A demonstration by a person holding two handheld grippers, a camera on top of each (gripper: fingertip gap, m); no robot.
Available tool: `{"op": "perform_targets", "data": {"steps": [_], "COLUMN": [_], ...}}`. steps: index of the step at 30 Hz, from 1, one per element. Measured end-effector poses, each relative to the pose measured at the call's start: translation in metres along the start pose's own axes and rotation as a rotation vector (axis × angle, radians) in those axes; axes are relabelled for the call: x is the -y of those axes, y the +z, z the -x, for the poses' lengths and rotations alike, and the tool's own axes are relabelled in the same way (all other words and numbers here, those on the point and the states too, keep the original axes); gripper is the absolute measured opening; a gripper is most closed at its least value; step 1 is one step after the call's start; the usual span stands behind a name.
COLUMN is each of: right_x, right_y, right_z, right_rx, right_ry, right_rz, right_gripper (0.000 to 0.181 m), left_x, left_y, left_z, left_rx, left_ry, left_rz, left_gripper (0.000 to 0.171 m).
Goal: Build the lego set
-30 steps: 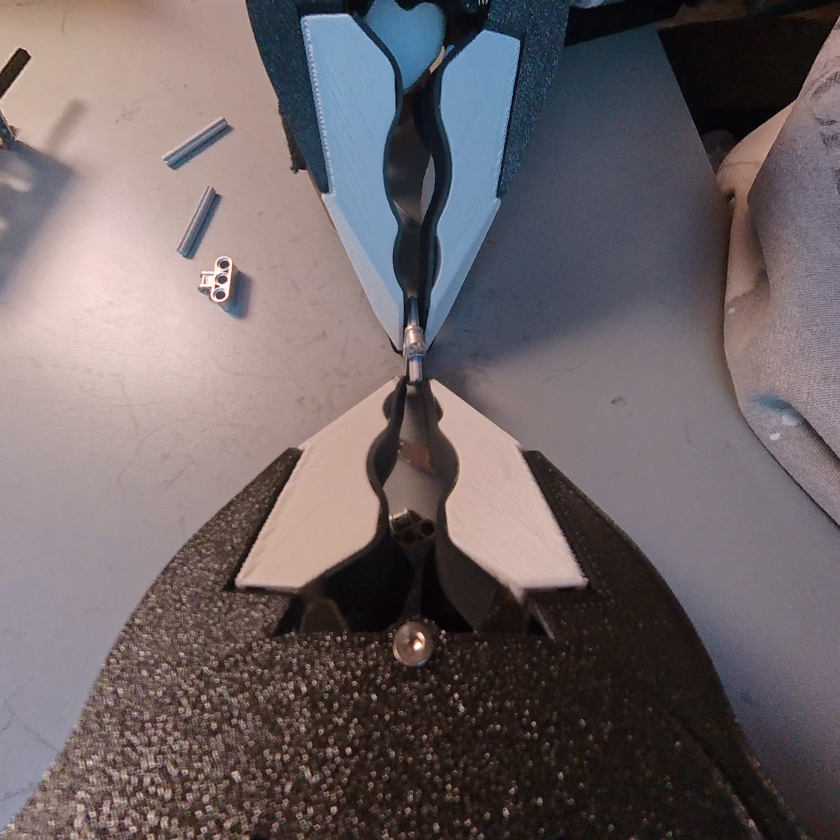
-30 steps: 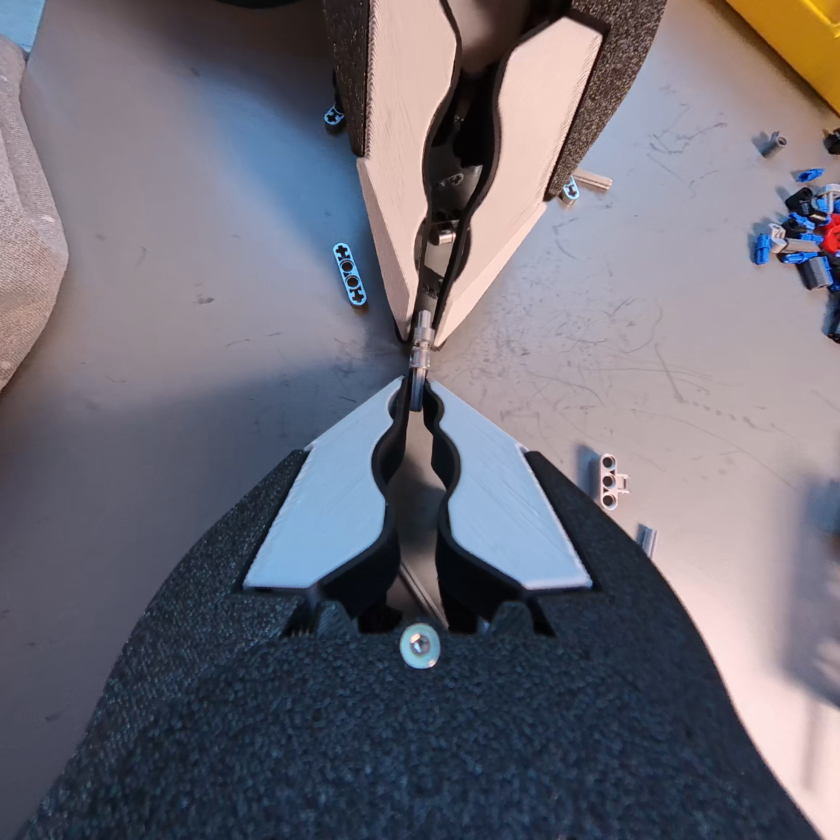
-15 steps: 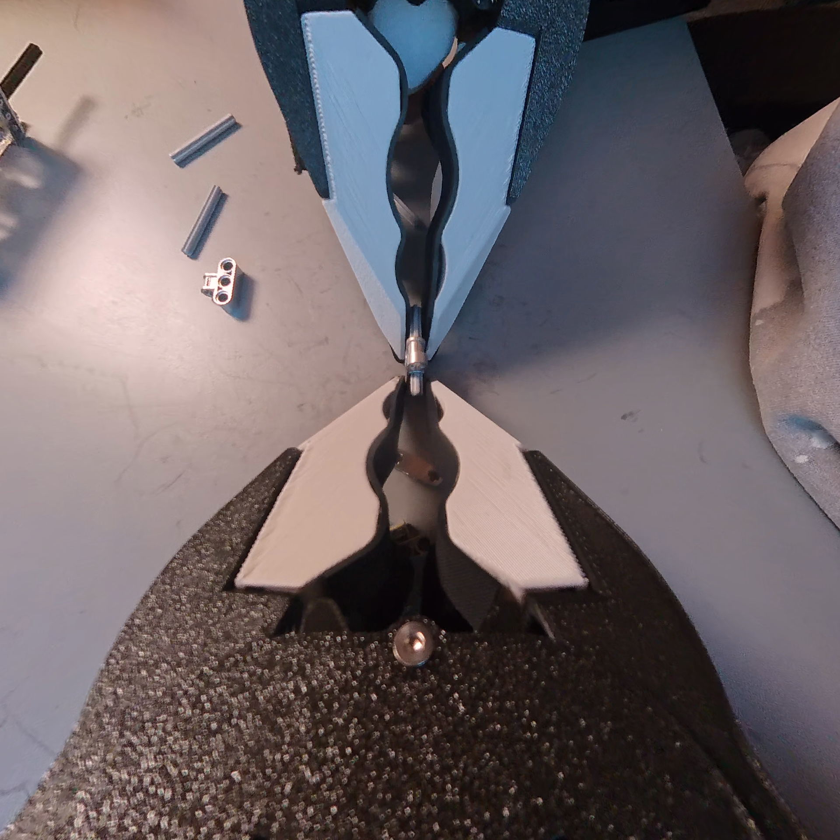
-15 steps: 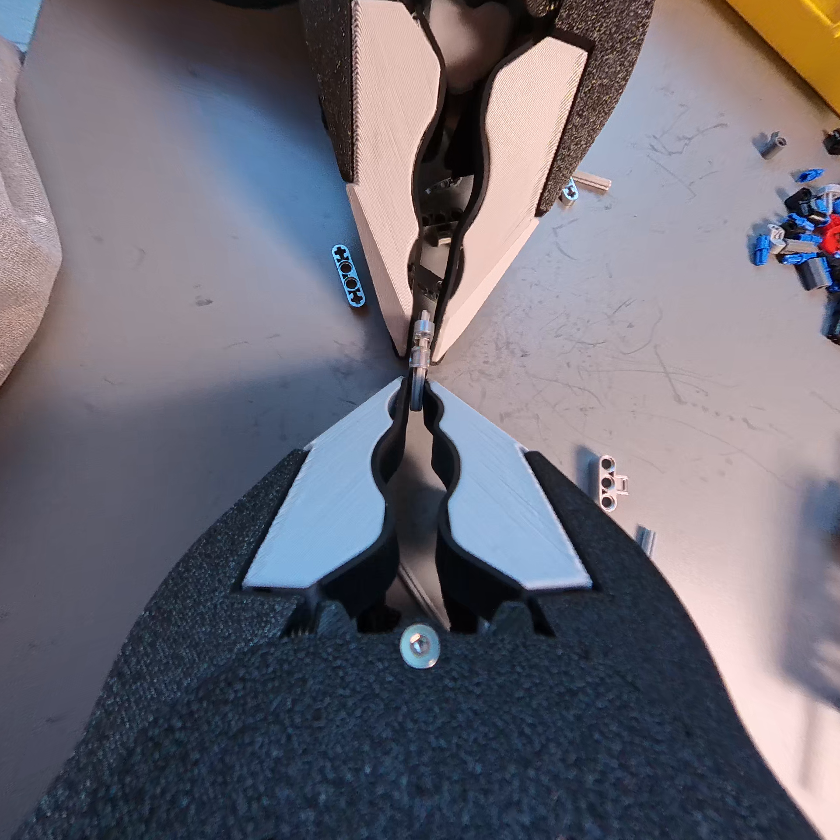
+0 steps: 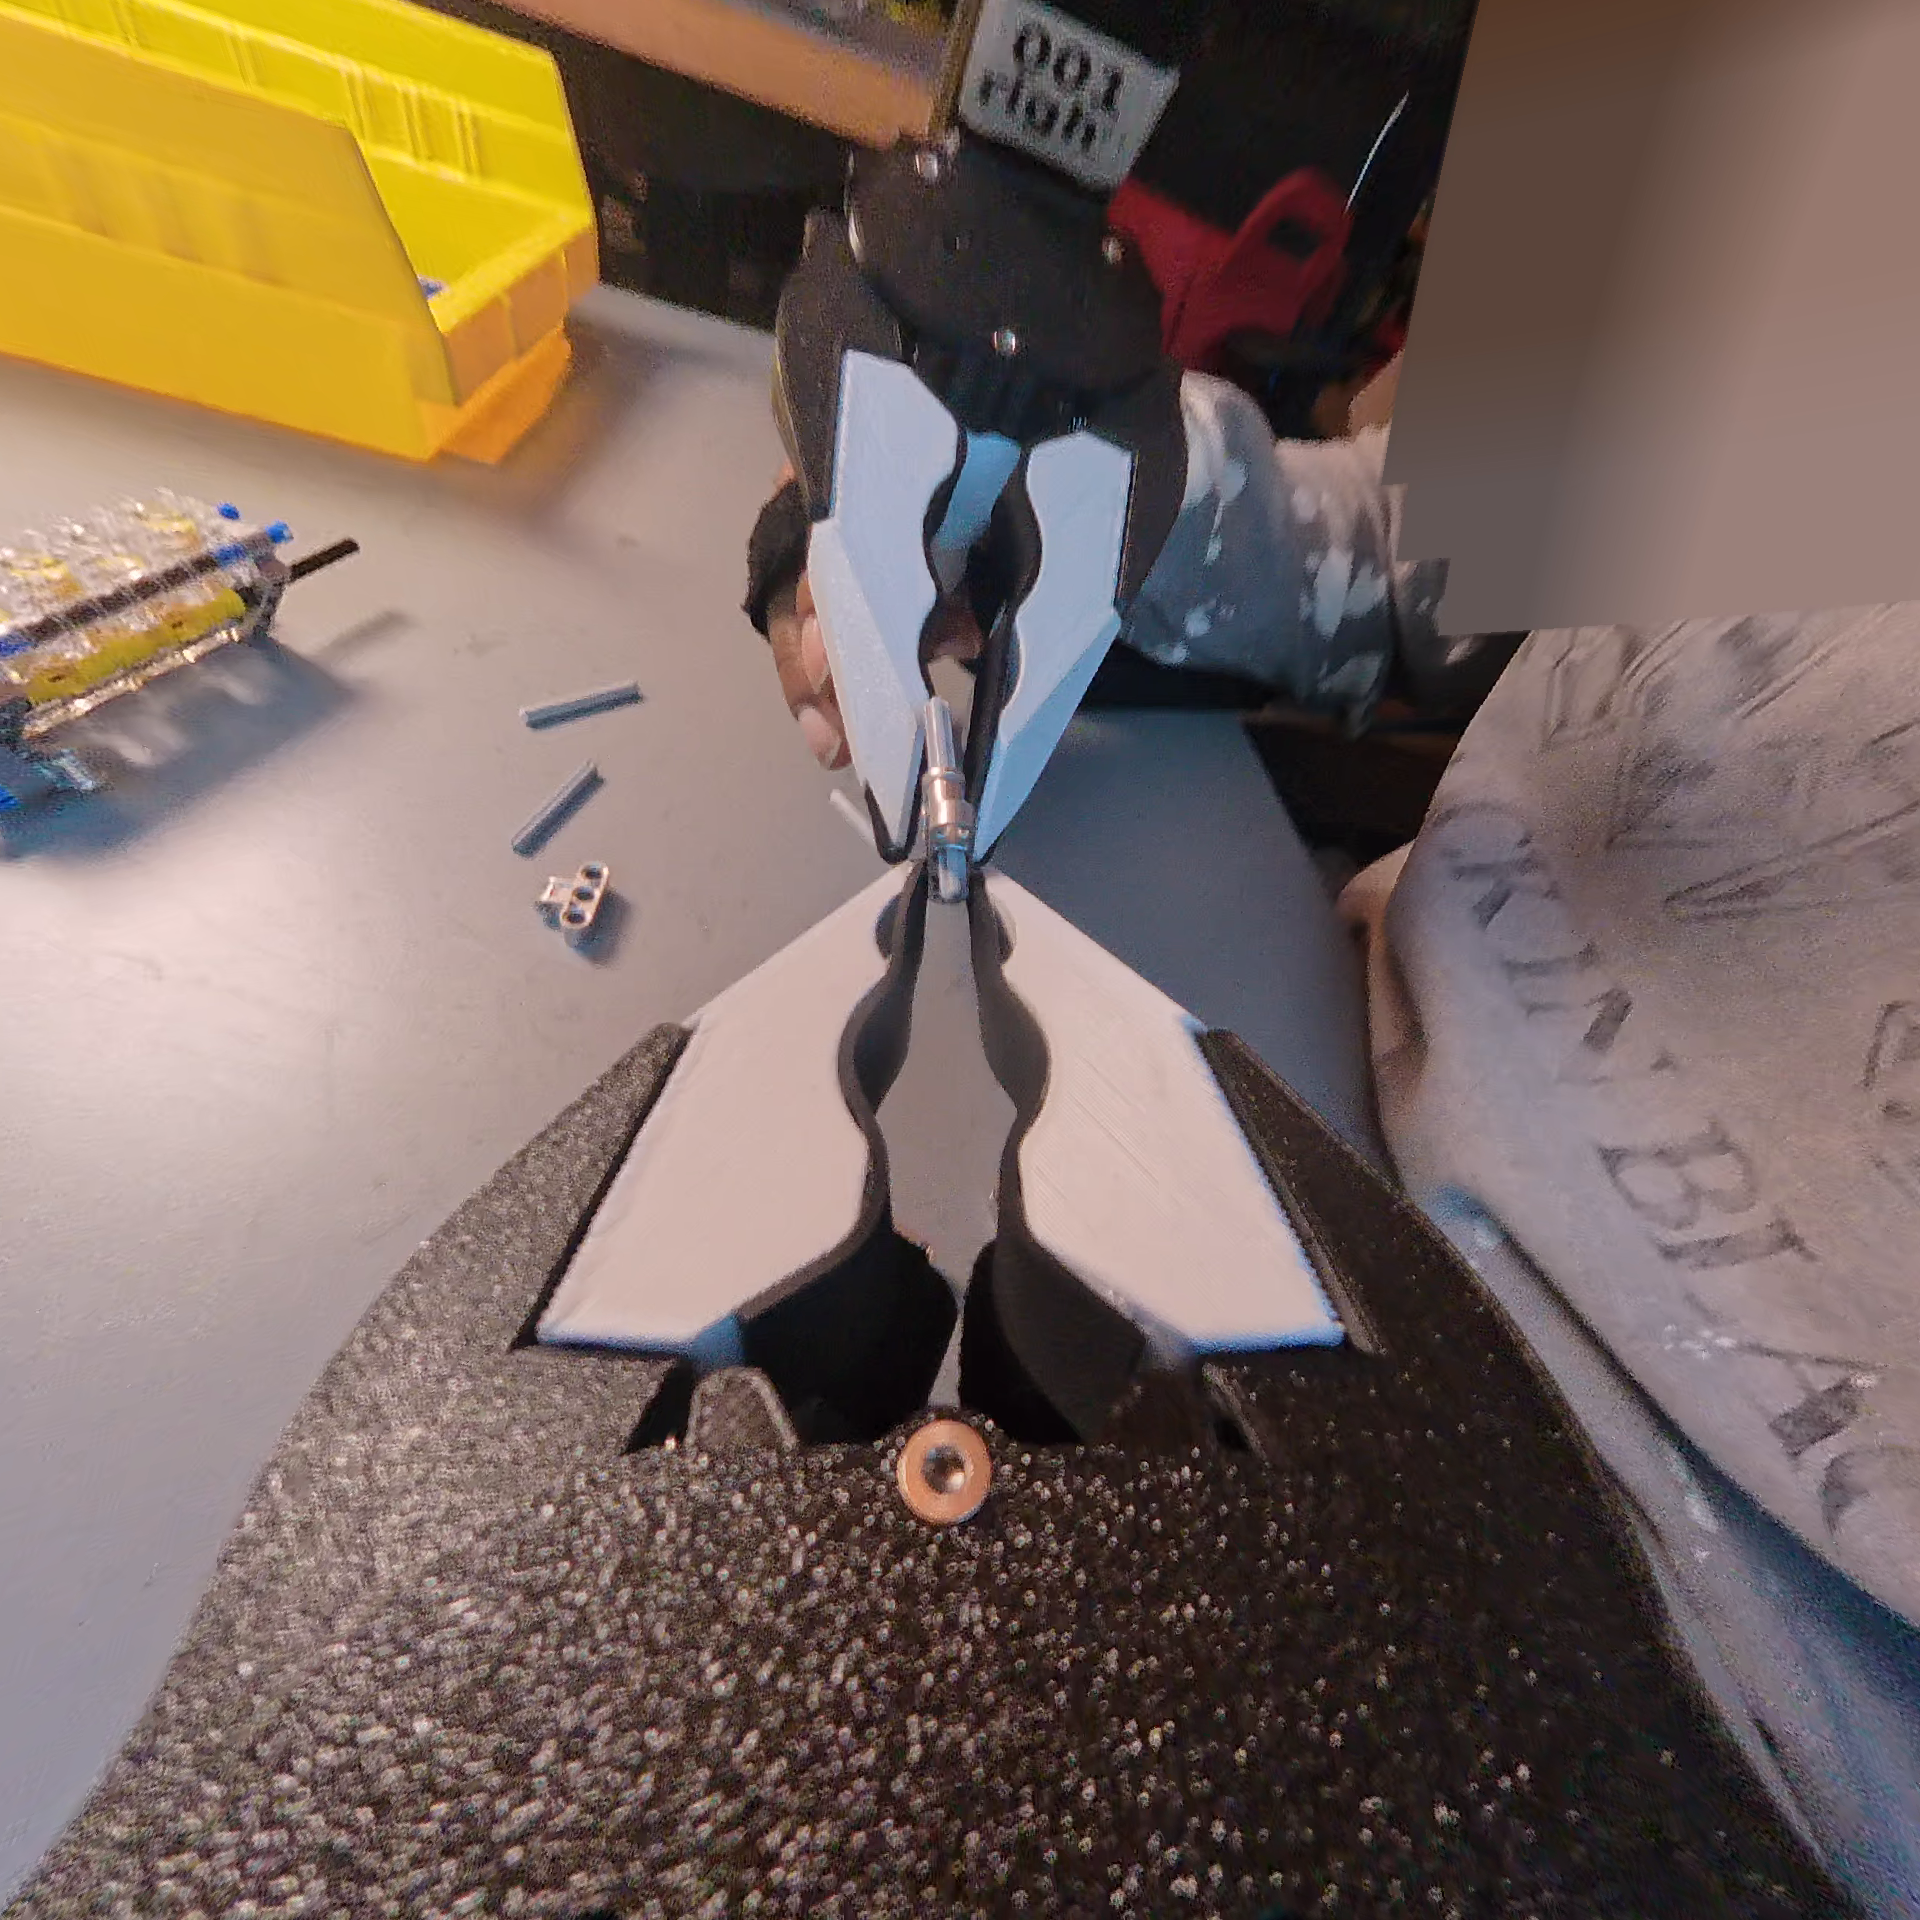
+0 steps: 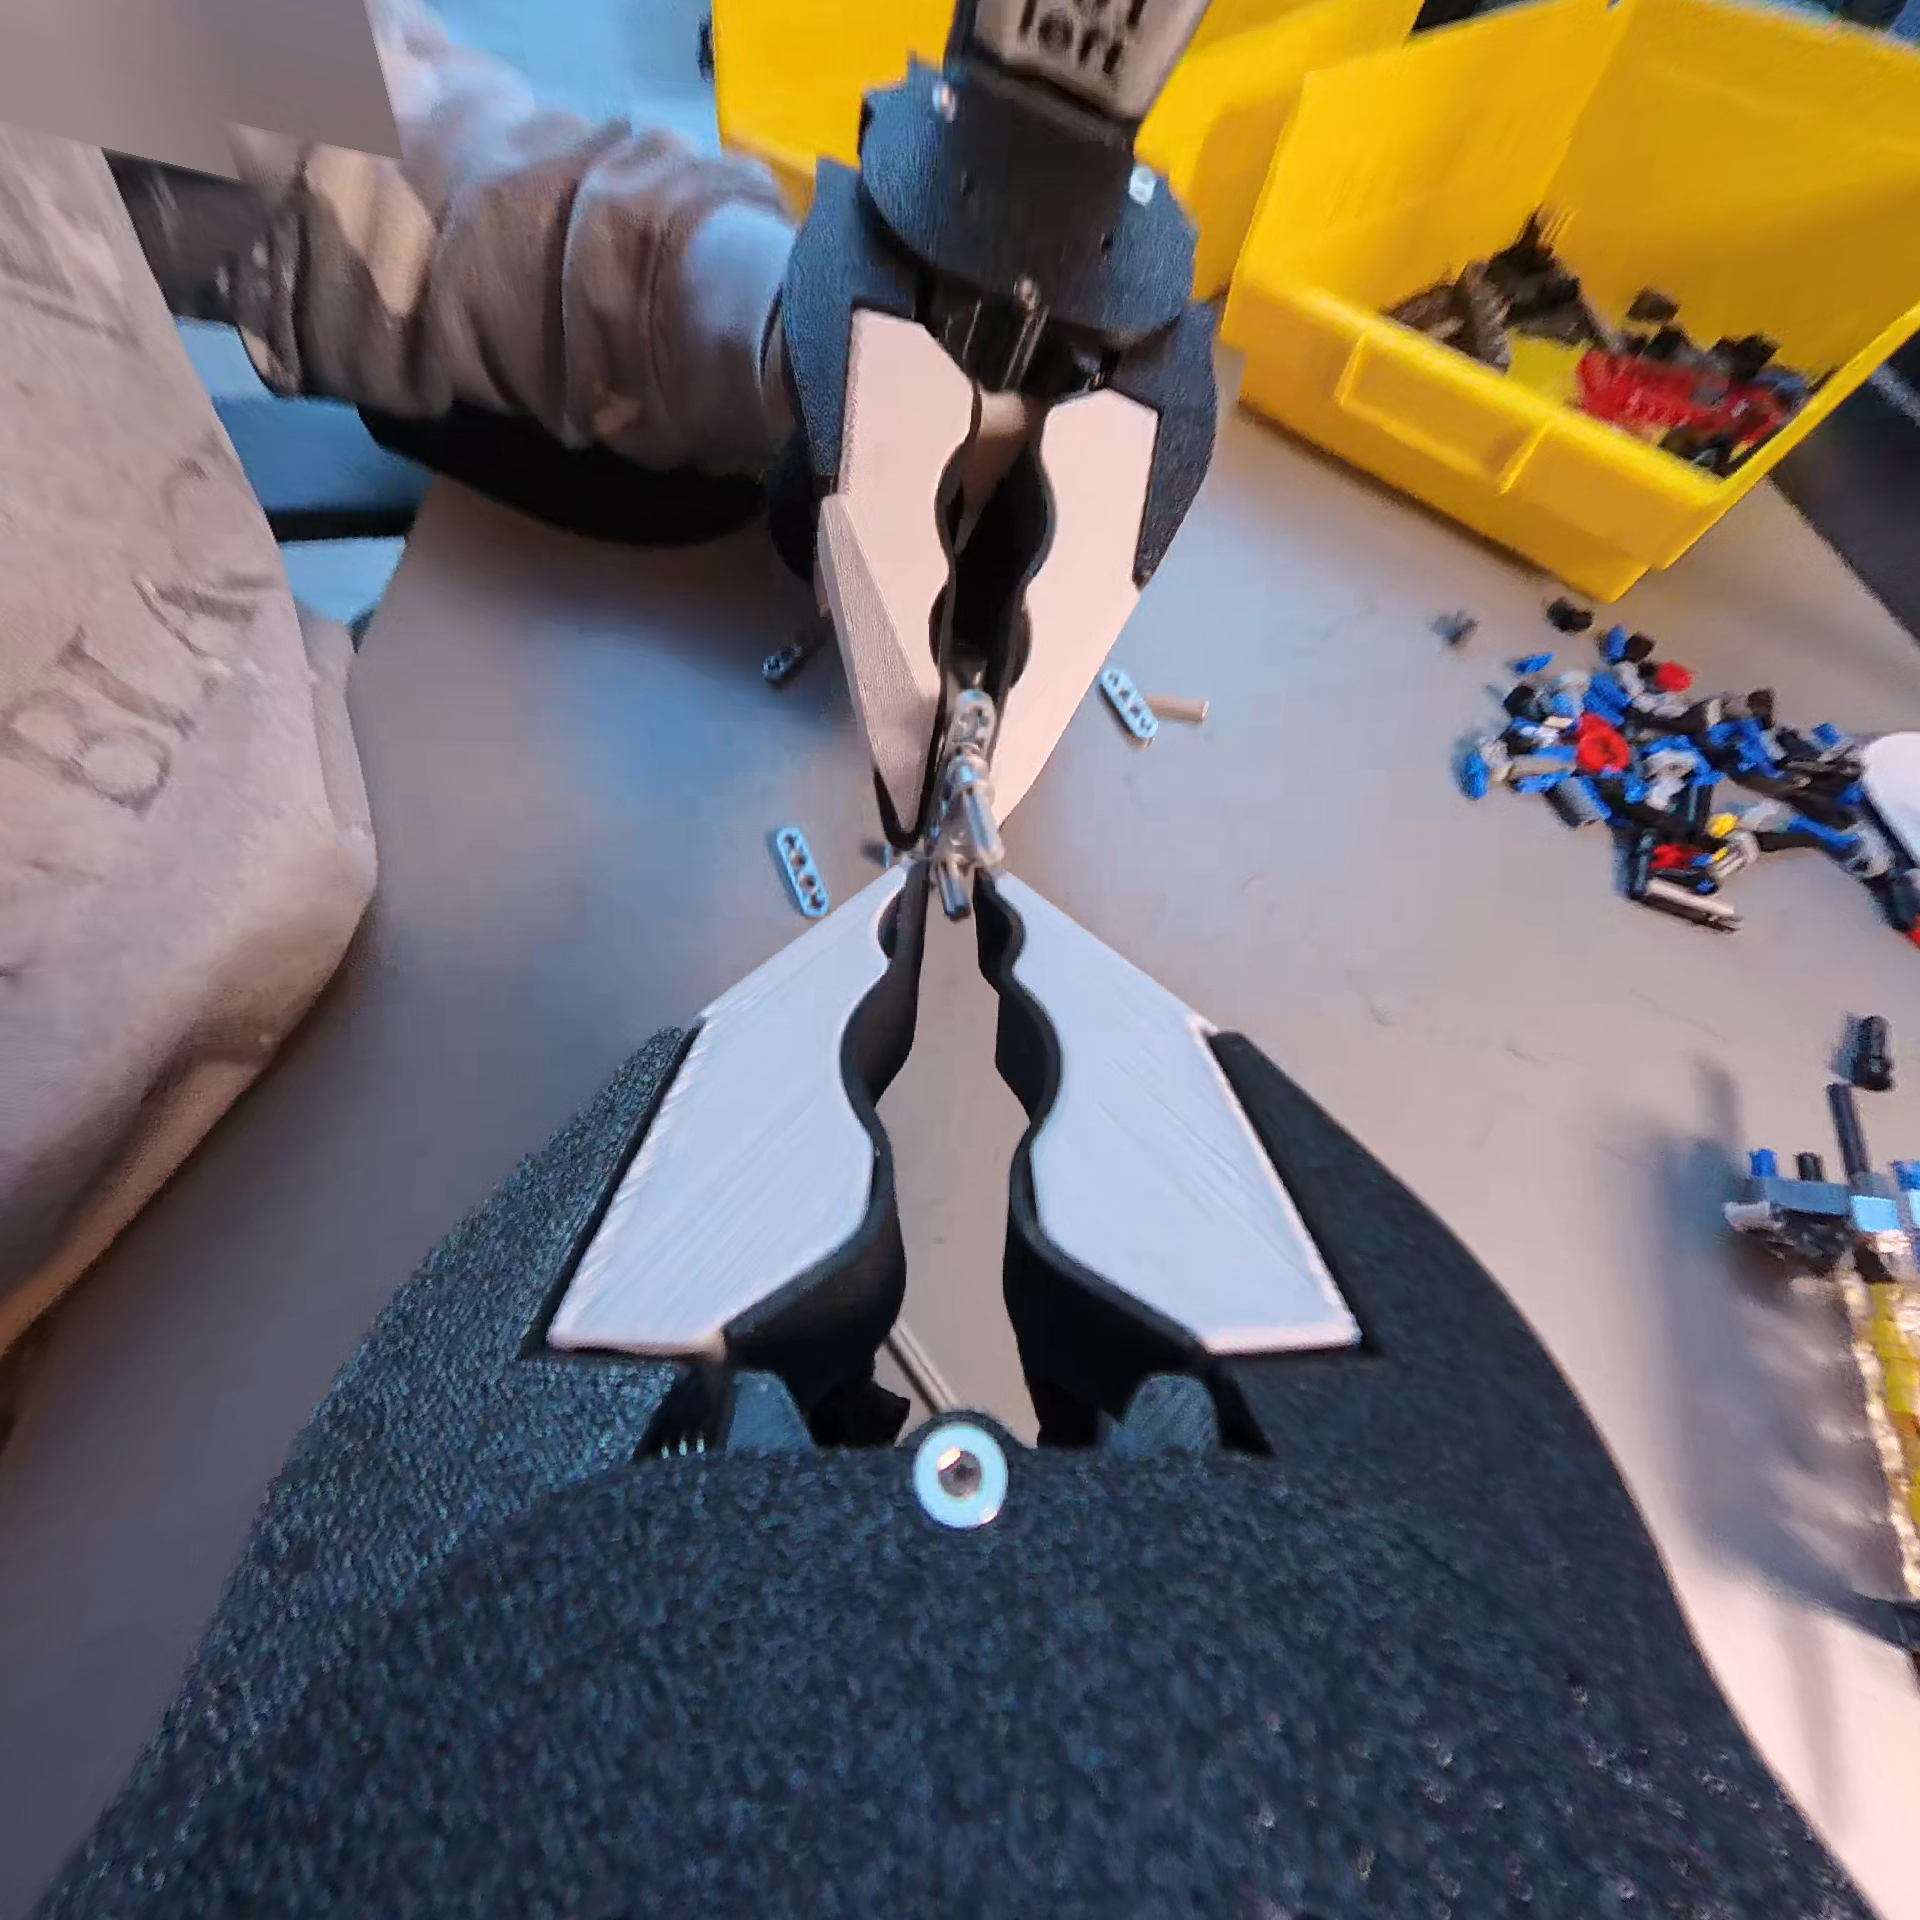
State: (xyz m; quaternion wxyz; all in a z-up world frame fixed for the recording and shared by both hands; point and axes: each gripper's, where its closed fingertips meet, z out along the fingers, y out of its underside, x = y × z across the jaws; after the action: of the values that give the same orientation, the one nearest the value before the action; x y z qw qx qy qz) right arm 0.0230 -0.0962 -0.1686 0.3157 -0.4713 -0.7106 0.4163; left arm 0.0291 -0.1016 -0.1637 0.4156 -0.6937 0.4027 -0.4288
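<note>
Left gripper (image 5: 943,891): clamped on the small grey pin (image 5: 943,800).
Right gripper (image 6: 943,891): clamped on the pin's other end.
Risk: pin may slip and drop onto the table (image 5: 260,1039) if either grip loosens.

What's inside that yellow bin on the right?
In the right wrist view, the yellow bin holds a blurry heap of small black, red and yellow plastic pieces. Its front wall hides whatever lies lower down, and the blur keeps single pieces from being told apart.

You held a small silver-grey pin (image 5: 943,792) nearly upright above the table, pinched between both grippers' closed jaws.
</note>
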Motion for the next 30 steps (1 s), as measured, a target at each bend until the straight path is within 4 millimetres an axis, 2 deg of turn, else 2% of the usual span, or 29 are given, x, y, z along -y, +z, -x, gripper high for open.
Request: {"op": "perform_targets", "data": {"steps": [2,5,11,16,30], "right_x": [0.014,0.032,0.051,0.053,0.050], "right_y": [-0.006,-0.013,-0.026,-0.026,-0.025], "right_z": [-0.003,-0.008,-0.018,-0.019,-0.013], "right_rx": [-0.021,-0.053,-0.110,-0.093,0.026], "right_ry": [-0.002,-0.001,0.019,0.079,0.213], "right_rz": [-0.071,-0.168,-0.284,-0.295,-0.317], "right_gripper": [0.007,0.006,0.006,0.006,0.005], "left_x": [0.016,0.029,0.047,0.048,0.045], "left_y": [-0.006,-0.010,-0.018,-0.017,-0.012], "left_z": [-0.002,-0.003,-0.001,0.003,-0.003], "left_rx": [-0.036,-0.071,-0.126,-0.096,-0.122], "left_ry": [-0.062,-0.122,-0.238,-0.228,-0.217], "left_rz": [-0.105,-0.193,-0.339,-0.356,-0.333], "left_gripper": [0.006,0.006,0.005,0.006,0.006]}}
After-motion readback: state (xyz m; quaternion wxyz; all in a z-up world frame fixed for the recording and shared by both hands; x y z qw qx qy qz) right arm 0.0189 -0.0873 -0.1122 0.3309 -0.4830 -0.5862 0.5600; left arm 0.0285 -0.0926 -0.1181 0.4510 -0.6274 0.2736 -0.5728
